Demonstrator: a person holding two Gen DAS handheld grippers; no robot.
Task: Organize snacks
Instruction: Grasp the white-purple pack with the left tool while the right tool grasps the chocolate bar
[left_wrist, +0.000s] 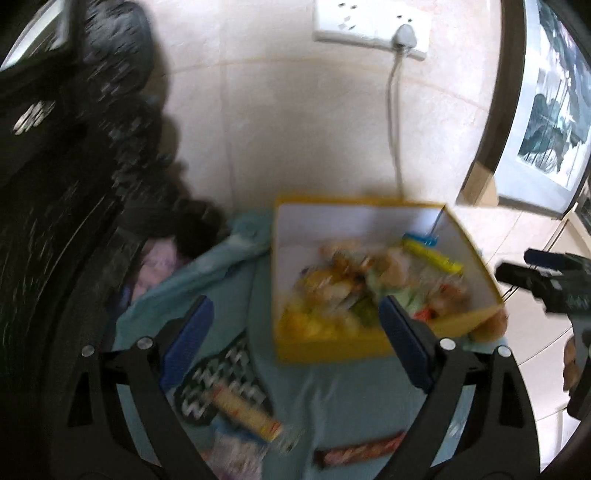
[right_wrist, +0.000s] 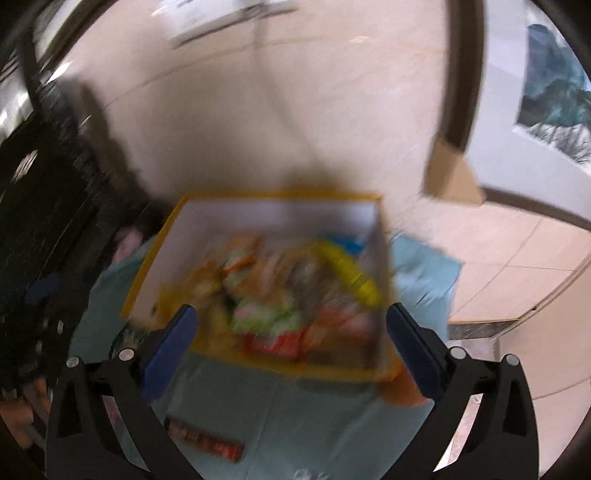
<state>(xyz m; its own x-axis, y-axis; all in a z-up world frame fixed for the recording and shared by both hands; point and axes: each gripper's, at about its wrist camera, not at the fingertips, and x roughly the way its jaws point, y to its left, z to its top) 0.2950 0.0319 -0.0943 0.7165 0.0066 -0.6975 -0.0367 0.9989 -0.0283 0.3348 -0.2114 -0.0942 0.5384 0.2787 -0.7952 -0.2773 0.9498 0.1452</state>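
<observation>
On the far left of the left wrist view a dark, blurred bulky shape (left_wrist: 74, 166) fills the frame edge, with a pale purple wrapper (left_wrist: 155, 269) just beside it at the border of a light blue cloth (left_wrist: 332, 398). Next along, the left gripper (left_wrist: 295, 332) hangs over that cloth with its blue-padded jaws spread wide and nothing between them. Below it lie a black-and-white zigzag packet (left_wrist: 221, 384), a long orange-and-cream snack bar (left_wrist: 243, 413) resting across it, and a brown-and-red bar (left_wrist: 362, 450) a little further right. A yellow box (left_wrist: 332, 345) with white inner walls sits on the cloth, loosely filled with mixed wrapped snacks (left_wrist: 351, 288), too smeared to name singly, and a yellow tube (left_wrist: 432, 256) near its back corner. At the right edge the other tool shows as a dark block (left_wrist: 554, 284). From the right wrist view, the right gripper (right_wrist: 291, 347) is likewise wide open and empty, poised over the box's (right_wrist: 258, 358) near wall, a dark red bar (right_wrist: 207, 439) lying on the cloth (right_wrist: 314, 424) below.
</observation>
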